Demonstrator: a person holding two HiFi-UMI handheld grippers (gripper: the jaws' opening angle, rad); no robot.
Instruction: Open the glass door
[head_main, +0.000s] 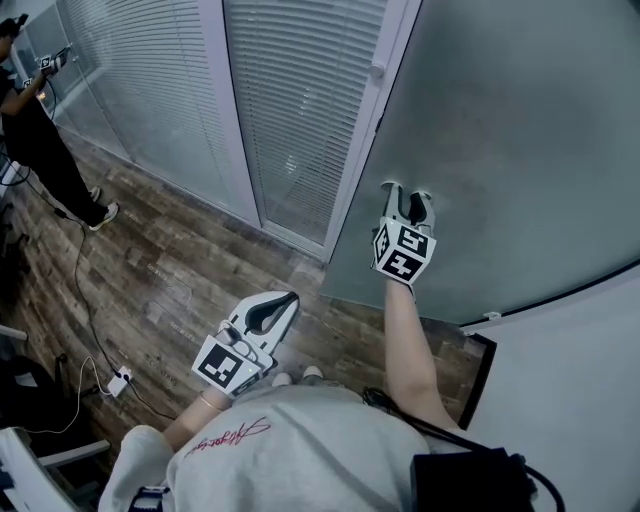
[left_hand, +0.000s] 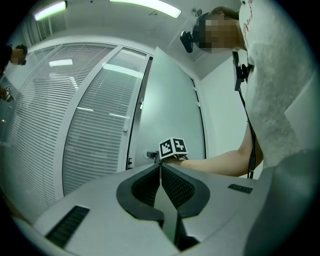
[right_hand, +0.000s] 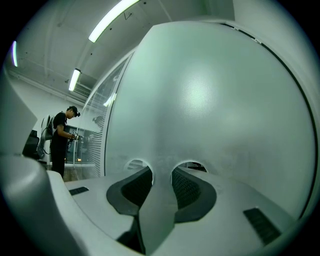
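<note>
Right in front of you, on the right side, stands the glass door (head_main: 500, 150). It is a big frosted pane next to the wall of window blinds (head_main: 300, 90) on the left.

Your right hand-held gripper (head_main: 408, 195) is stretched out far ahead with its jaws wide apart. Its tips look right up against the flat face of the door (you can see them mirrored in the glass). Nothing sits between the jaws.

Your left hand-held gripper (head_main: 288, 300) hangs low and near your body, over the wooden floor (head_main: 170, 270). Its jaws are pressed together with nothing in them.

So the step in hand looks like pushing the door with the right one. I can't tell how far open the door is.

Next, I think you need a steady, level push on the pane. Step along with it so the tips don't slide on the smooth glass.

Another person (head_main: 40, 140) stands far off on the left, well away from the door.
</note>
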